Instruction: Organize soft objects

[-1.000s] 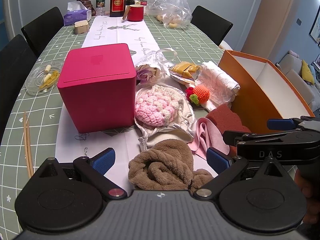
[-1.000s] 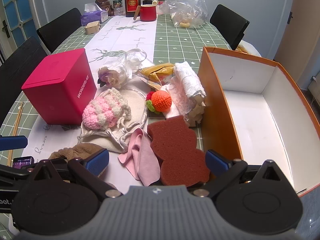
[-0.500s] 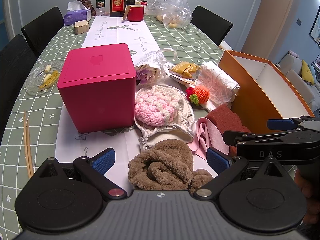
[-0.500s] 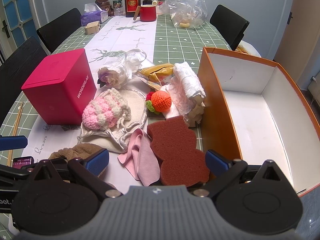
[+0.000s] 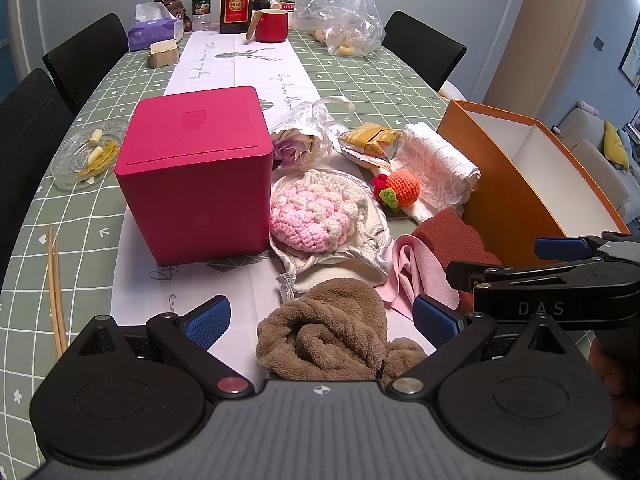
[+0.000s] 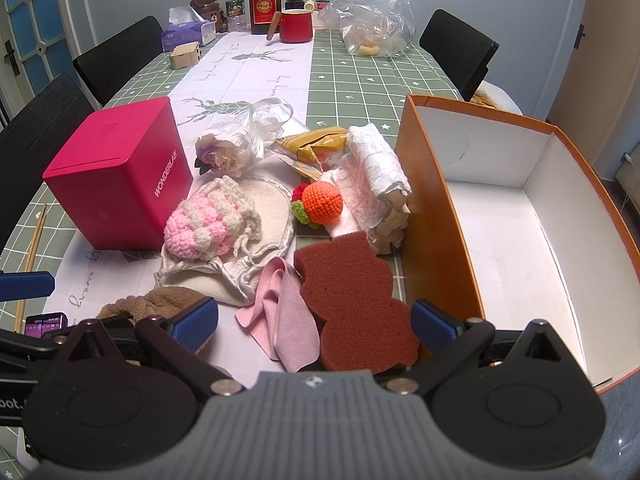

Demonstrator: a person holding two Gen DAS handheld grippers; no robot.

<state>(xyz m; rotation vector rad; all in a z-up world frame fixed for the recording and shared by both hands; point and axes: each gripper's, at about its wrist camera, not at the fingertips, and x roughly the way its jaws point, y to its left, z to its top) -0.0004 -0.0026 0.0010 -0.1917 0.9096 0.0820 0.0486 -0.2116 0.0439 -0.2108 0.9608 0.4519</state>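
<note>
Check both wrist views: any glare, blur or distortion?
Left wrist view: sharp, strong fisheye bending of the green checked tablecloth; black vignette corners. Right wrist view: bright glare washes the white floor of the orange cardboard box; the red-brown foam sponge stays crisp.

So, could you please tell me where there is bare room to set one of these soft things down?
The orange box is bare inside. The runner is free between the pink box and the red mug. It is crowded between the two boxes: sponge, pink cloth, crochet pouch, brown towel.
</note>
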